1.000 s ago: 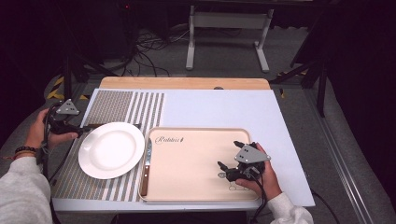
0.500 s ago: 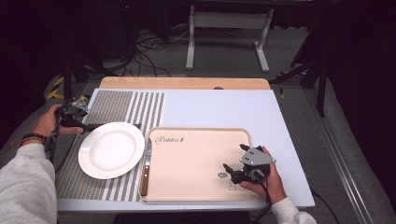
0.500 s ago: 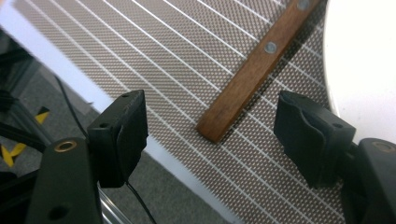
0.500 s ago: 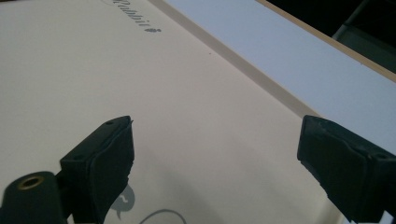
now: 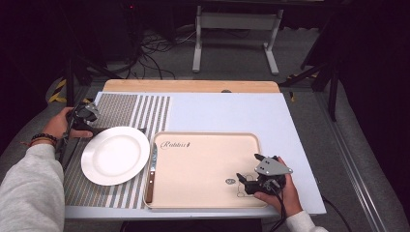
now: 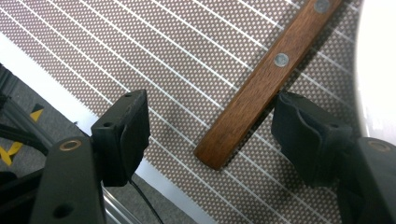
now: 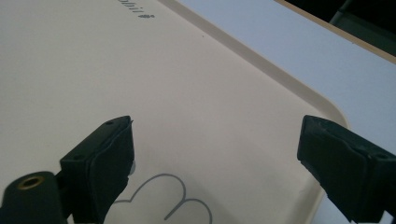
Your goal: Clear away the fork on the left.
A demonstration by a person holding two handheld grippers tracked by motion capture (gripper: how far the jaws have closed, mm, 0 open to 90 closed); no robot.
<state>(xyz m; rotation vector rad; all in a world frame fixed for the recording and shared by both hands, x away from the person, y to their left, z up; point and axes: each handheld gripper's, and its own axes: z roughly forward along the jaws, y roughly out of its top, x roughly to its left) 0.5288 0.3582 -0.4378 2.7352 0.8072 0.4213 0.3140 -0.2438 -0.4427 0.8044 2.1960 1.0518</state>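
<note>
A wooden handle (image 6: 266,79) with metal rivets lies slanted on the striped placemat (image 5: 130,108). Its blunt end sits between the jaws of my left gripper (image 6: 212,116). The jaws have just been closing; the right pad (image 6: 303,130) is at the handle's edge and the left pad stands clear of it. In the high view the left gripper (image 5: 94,126) is low at the placemat's left edge, beside the white plate (image 5: 115,154). My right gripper (image 5: 244,182) hovers open over the beige tray (image 5: 203,145) near its front right corner, nothing between its jaws (image 7: 215,140).
A knife (image 5: 151,174) with a wooden handle lies along the tray's left inner edge, next to the plate. The tray carries a printed word and a small heart drawing (image 7: 163,196). A pale table top (image 5: 232,111) extends behind the tray; cables and a stand foot lie on the floor beyond.
My left gripper has moved right along the placemat toward the plate and sunk lower, its jaws narrowing. The right gripper has drifted slightly toward the tray's front right corner.
</note>
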